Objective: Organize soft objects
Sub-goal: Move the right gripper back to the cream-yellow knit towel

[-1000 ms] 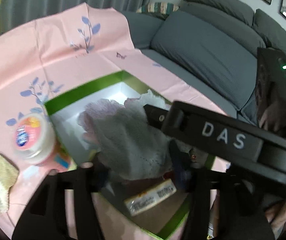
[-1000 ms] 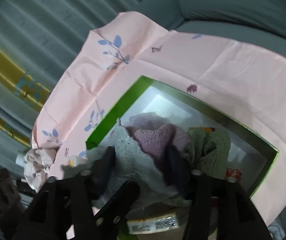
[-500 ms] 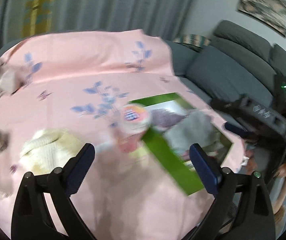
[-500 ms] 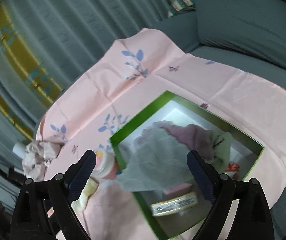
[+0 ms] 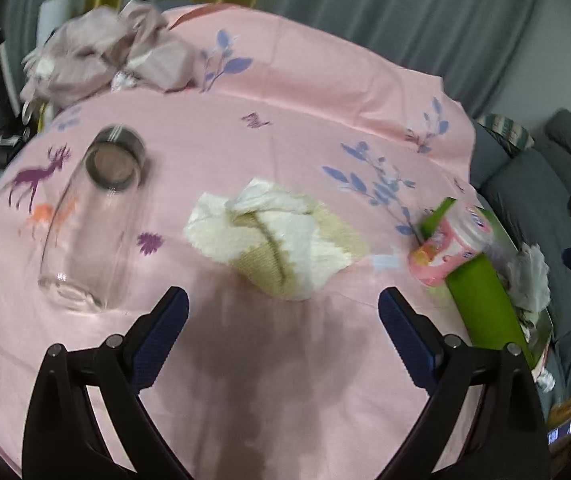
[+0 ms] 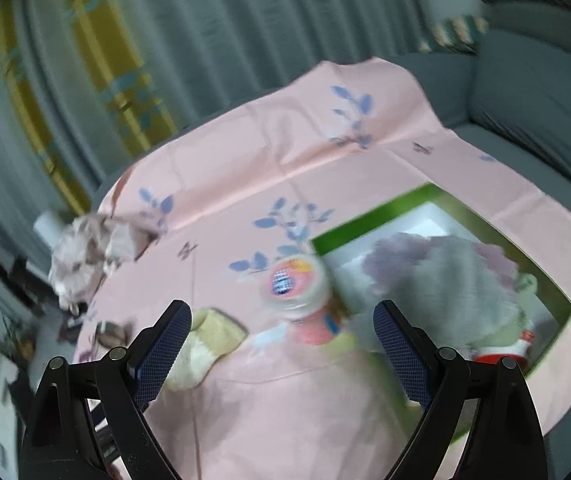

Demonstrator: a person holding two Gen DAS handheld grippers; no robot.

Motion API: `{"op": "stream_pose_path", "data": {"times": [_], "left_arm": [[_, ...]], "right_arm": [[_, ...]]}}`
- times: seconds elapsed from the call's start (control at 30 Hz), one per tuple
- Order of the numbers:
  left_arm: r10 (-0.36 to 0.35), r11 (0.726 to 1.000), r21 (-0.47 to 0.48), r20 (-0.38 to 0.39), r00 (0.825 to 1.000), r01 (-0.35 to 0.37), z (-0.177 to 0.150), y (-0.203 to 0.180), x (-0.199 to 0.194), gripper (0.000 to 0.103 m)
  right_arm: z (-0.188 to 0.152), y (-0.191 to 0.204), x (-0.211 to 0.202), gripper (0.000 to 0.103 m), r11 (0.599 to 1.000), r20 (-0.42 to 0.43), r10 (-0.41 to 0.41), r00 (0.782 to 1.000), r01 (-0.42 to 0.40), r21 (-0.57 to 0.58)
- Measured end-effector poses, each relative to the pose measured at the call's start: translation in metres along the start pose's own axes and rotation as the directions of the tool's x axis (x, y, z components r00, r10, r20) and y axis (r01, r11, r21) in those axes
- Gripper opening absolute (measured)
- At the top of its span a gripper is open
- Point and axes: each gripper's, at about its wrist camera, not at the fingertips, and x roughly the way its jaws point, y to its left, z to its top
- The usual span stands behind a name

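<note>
Quickly, left to right: clear glass jar (image 5: 93,220) lying on its side on the pink tablecloth (image 5: 285,120), crumpled mauve cloth (image 5: 105,56) at the far edge. Cream knitted cloth (image 5: 277,236) sits mid-table, loose, just ahead of the left gripper (image 5: 283,304), jaws wide, nothing between them. Pink tub (image 5: 449,248) touches the green box (image 5: 481,292), which holds grey and purple cloths (image 6: 457,276). Right gripper (image 6: 281,316) also spread, empty, above tub and box edge. Risk: both views blurred; a fast reach for the cream cloth could knock the tub or roll the jar, or pinch tablecloth along with it.
</note>
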Motion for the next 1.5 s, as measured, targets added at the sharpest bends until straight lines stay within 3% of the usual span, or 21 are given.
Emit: {"op": "stream_pose_path", "data": {"times": [0.17,0.2,0.47,0.93,1.5], "left_arm": [[0.043,0.999,-0.022,0.002,0.999,-0.043,-0.002,0.013,0.006,0.098],[0.048,0.999,-0.025,0.005,0.999,-0.048,-0.002,0.015,0.006,0.102],[0.047,0.998,-0.029,0.005,0.999,-0.047,-0.003,0.019,0.006,0.102],[0.072,0.997,-0.025,-0.023,0.997,-0.072,-0.006,0.018,0.017,0.102],[0.065,0.998,-0.012,-0.039,0.997,-0.065,-0.008,0.013,0.019,0.102]], "right_arm": [[-0.011,0.036,0.017,0.093,0.996,-0.043,0.034,0.998,-0.038,-0.08],[-0.014,0.041,0.02,0.093,0.995,-0.056,0.032,0.998,-0.037,-0.094],[-0.034,0.068,0.043,0.093,0.983,-0.123,-0.018,0.992,-0.005,-0.185],[-0.046,0.074,0.067,0.093,0.977,-0.207,-0.032,0.978,-0.012,-0.211],[-0.051,0.074,0.083,0.093,0.975,-0.252,-0.057,0.966,0.0,-0.22]]}}
